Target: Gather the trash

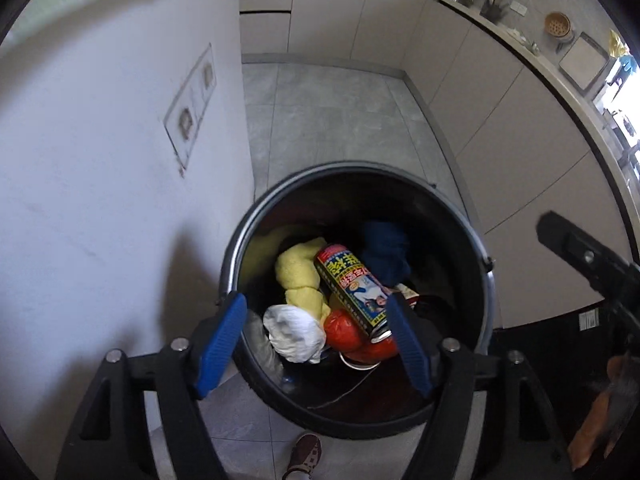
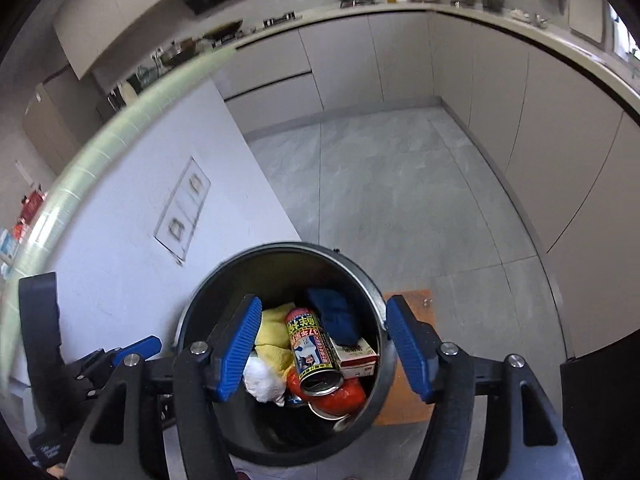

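Observation:
A round black trash bin (image 1: 486, 292) stands on the floor below both grippers; it also shows in the right wrist view (image 2: 188, 320). Inside lie a printed drink can (image 1: 352, 288) (image 2: 312, 352), a yellow cloth (image 1: 298, 276) (image 2: 274, 338), crumpled white paper (image 1: 294, 332) (image 2: 262, 380), a red object (image 1: 348, 334) (image 2: 344, 396), a dark blue cloth (image 1: 386, 252) (image 2: 334, 316) and a small carton (image 2: 356, 356). My left gripper (image 1: 316, 344) is open and empty over the bin's near side. My right gripper (image 2: 324, 344) is open and empty above the bin's opening.
A white wall (image 1: 100, 200) with sockets (image 1: 192, 108) rises left of the bin. Beige cabinets (image 2: 540, 140) under a cluttered counter (image 2: 460, 4) line the back and right. An orange-brown mat (image 2: 408, 304) lies on the grey floor (image 2: 380, 200). A shoe (image 1: 306, 456) shows below.

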`<state>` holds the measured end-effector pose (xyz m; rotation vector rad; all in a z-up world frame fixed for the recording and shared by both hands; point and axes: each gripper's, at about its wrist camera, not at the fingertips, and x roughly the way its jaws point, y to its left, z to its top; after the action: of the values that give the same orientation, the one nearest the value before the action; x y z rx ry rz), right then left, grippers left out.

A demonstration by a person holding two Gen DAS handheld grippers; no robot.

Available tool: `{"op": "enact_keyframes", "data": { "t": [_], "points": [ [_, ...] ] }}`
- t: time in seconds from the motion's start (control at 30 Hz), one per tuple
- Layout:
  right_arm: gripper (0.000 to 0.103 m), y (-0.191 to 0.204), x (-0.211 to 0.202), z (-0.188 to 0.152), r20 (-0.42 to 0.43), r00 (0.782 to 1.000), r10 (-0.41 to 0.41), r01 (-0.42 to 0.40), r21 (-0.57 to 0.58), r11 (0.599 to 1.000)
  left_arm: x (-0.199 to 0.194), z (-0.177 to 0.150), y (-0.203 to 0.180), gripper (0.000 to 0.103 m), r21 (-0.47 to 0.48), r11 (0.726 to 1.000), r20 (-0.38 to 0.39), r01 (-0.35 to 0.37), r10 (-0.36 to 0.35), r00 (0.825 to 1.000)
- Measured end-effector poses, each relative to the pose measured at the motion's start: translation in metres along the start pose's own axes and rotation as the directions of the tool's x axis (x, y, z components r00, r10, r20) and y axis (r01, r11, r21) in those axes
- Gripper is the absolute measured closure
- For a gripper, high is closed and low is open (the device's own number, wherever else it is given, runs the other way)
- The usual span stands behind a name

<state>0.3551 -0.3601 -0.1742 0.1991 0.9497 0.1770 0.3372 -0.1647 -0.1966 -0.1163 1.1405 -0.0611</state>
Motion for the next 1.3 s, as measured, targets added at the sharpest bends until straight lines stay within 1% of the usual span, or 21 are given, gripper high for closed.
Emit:
{"op": "enact_keyframes", "data": {
  "t": [0.13, 0.23, 0.33, 0.43, 0.47, 0.53, 0.57, 0.63, 0.7, 0.73, 0.77, 0.8, 0.83, 0.9, 0.97, 1.03, 1.07, 1.1, 1.17, 1.23, 1.3],
  "points": [
    [0.036, -0.001, -0.035, -0.001, 0.006, 1.000, -0.018, 0.018, 0.020, 1.000, -0.037, -0.008, -0.010, 0.029, 0.028, 1.000, 0.033, 0.007, -0.008, 0.999],
    [0.036, 0.004, -0.070, -0.010, -0.004, 0.999, -0.041, 0.041, 0.037, 0.998, -0.071, -0.014, -0.016, 0.029, 0.049, 0.998, 0.060, 0.030, -0.033, 0.998],
    [0.036, 0.014, -0.111, -0.025, 0.007, 0.998, -0.060, 0.060, 0.051, 0.997, -0.124, -0.030, -0.019, 0.029, 0.094, 0.994, 0.102, 0.062, -0.072, 0.992],
    [0.036, 0.035, -0.153, -0.042, 0.027, 0.997, -0.068, 0.066, 0.058, 0.996, -0.177, -0.049, -0.008, 0.028, 0.116, 0.990, 0.157, 0.083, -0.101, 0.982],
    [0.036, 0.048, -0.173, -0.052, 0.040, 0.997, -0.062, 0.060, 0.055, 0.997, -0.198, -0.058, -0.001, 0.027, 0.130, 0.987, 0.178, 0.089, -0.112, 0.978],
    [0.035, 0.074, -0.201, -0.067, 0.067, 0.996, -0.064, 0.062, 0.035, 0.997, -0.239, -0.079, 0.016, 0.026, 0.154, 0.986, 0.231, 0.065, -0.100, 0.968],
    [0.032, 0.090, -0.217, -0.078, 0.081, 0.995, -0.066, 0.064, 0.022, 0.998, -0.263, -0.091, 0.027, 0.025, 0.170, 0.984, 0.265, 0.057, -0.101, 0.959],
    [0.030, 0.131, -0.255, -0.107, 0.117, 0.992, -0.052, 0.052, 0.001, 0.999, -0.310, -0.121, 0.051, 0.019, 0.188, 0.982, 0.338, 0.010, -0.074, 0.938],
    [0.028, 0.165, -0.282, -0.133, 0.143, 0.988, -0.055, 0.059, -0.018, 0.998, -0.345, -0.144, 0.071, 0.005, 0.188, 0.982, 0.382, -0.021, -0.053, 0.923],
    [0.026, 0.180, -0.295, -0.145, 0.156, 0.986, -0.059, 0.063, -0.023, 0.998, -0.368, -0.162, 0.086, 0.002, 0.186, 0.982, 0.406, -0.035, -0.044, 0.913],
    [0.025, 0.196, -0.310, -0.158, 0.172, 0.983, -0.064, 0.069, -0.024, 0.997, -0.381, -0.172, 0.095, 0.000, 0.186, 0.981, 0.421, -0.046, -0.037, 0.906],
    [0.024, 0.215, -0.329, -0.175, 0.194, 0.979, -0.067, 0.073, -0.025, 0.997, -0.392, -0.181, 0.104, 0.000, 0.187, 0.980, 0.435, -0.061, -0.027, 0.900],
    [0.021, 0.227, -0.343, -0.188, 0.210, 0.975, -0.070, 0.076, -0.021, 0.997, -0.409, -0.195, 0.115, 0.000, 0.188, 0.979, 0.451, -0.082, -0.012, 0.893],
    [0.019, 0.251, -0.369, -0.207, 0.241, 0.968, -0.069, 0.077, -0.024, 0.997, -0.427, -0.209, 0.130, 0.000, 0.180, 0.979, 0.461, -0.097, 0.004, 0.887],
    [0.018, 0.268, -0.387, -0.221, 0.264, 0.961, -0.087, 0.099, -0.036, 0.994, -0.440, -0.218, 0.140, 0.000, 0.159, 0.982, 0.469, -0.098, 0.013, 0.883],
    [0.015, 0.287, -0.412, -0.235, 0.306, 0.946, -0.108, 0.130, -0.053, 0.990, -0.452, -0.227, 0.148, 0.000, 0.133, 0.987, 0.477, -0.086, 0.012, 0.879],
    [0.012, 0.291, -0.418, -0.237, 0.318, 0.941, -0.111, 0.135, -0.055, 0.989, -0.454, -0.231, 0.147, 0.000, 0.119, 0.989, 0.481, -0.086, 0.019, 0.876],
    [0.011, 0.296, -0.428, -0.241, 0.338, 0.933, -0.124, 0.151, -0.055, 0.987, -0.455, -0.233, 0.148, 0.000, 0.107, 0.991, 0.485, -0.085, 0.023, 0.874],
    [0.009, 0.300, -0.441, -0.247, 0.361, 0.924, -0.128, 0.161, -0.062, 0.985, -0.460, -0.242, 0.148, 0.000, 0.079, 0.993, 0.488, -0.083, 0.034, 0.872],
    [0.009, 0.298, -0.449, -0.251, 0.366, 0.922, -0.124, 0.156, -0.057, 0.986, -0.460, -0.245, 0.146, 0.000, 0.060, 0.995, 0.489, -0.076, 0.037, 0.871],
    [0.009, 0.292, -0.454, -0.254, 0.364, 0.923, -0.123, 0.152, -0.053, 0.987, -0.461, -0.252, 0.141, 0.000, 0.043, 0.995, 0.502, -0.086, 0.053, 0.863]
  ]
}}
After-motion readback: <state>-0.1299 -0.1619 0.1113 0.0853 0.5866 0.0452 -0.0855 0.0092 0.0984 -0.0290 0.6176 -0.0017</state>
